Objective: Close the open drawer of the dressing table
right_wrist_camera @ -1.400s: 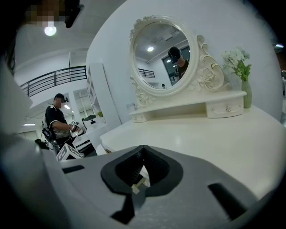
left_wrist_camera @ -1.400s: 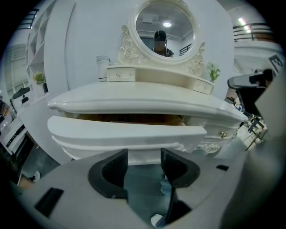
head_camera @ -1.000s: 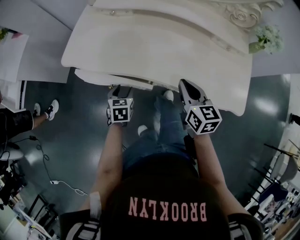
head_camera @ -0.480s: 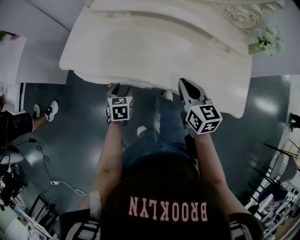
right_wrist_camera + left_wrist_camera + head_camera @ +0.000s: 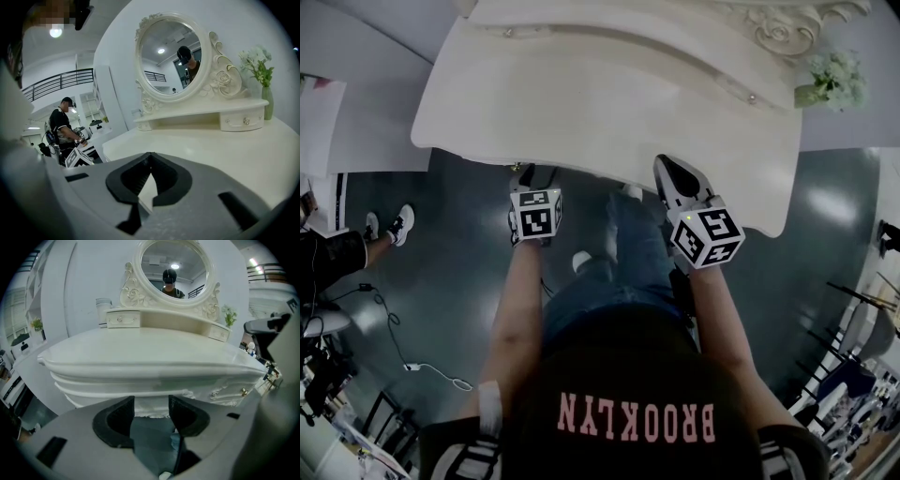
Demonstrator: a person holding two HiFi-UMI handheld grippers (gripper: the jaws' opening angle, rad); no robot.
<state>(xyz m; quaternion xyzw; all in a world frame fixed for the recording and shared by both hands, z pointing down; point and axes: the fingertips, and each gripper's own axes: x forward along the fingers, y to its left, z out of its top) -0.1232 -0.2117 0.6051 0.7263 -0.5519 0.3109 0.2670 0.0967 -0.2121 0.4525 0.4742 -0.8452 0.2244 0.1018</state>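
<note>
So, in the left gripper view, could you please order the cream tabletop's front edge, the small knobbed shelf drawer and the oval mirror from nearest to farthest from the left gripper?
1. Cream tabletop's front edge, directly ahead of the left gripper.
2. Small knobbed shelf drawer, back left.
3. Oval mirror, behind that drawer, top centre.

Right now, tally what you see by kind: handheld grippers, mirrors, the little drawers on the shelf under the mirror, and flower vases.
Handheld two-jaw grippers: 2, the left gripper and the right gripper
Oval white-framed mirror: 1
Small white knobbed shelf drawers: 2
Green vase of white flowers: 1
Total: 6
</note>
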